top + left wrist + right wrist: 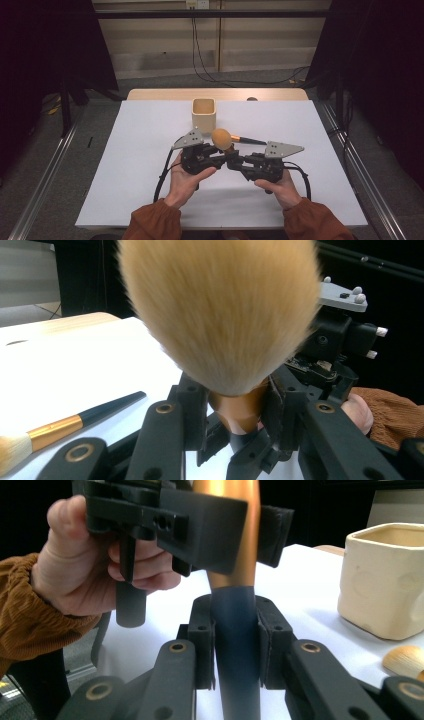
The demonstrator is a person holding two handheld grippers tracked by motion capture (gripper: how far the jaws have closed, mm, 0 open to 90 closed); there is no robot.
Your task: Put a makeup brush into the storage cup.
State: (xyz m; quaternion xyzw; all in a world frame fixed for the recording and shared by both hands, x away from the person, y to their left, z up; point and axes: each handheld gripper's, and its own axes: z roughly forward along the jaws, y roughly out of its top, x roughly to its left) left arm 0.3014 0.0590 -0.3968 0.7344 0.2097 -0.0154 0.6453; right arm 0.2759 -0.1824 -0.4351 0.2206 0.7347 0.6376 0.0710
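Standing near the desk's (150,200) far edge, the cup (203,114) is showing nothing inside. Both grippers are pinching one brush (222,139) above the desk's middle: left gripper (235,410) on its copper neck, right gripper (235,645) on its dark handle. A second brush (248,140) is lying beside them.

White table (150,190), grey floor (100,120), black curtains (45,50), beige wall (260,35).
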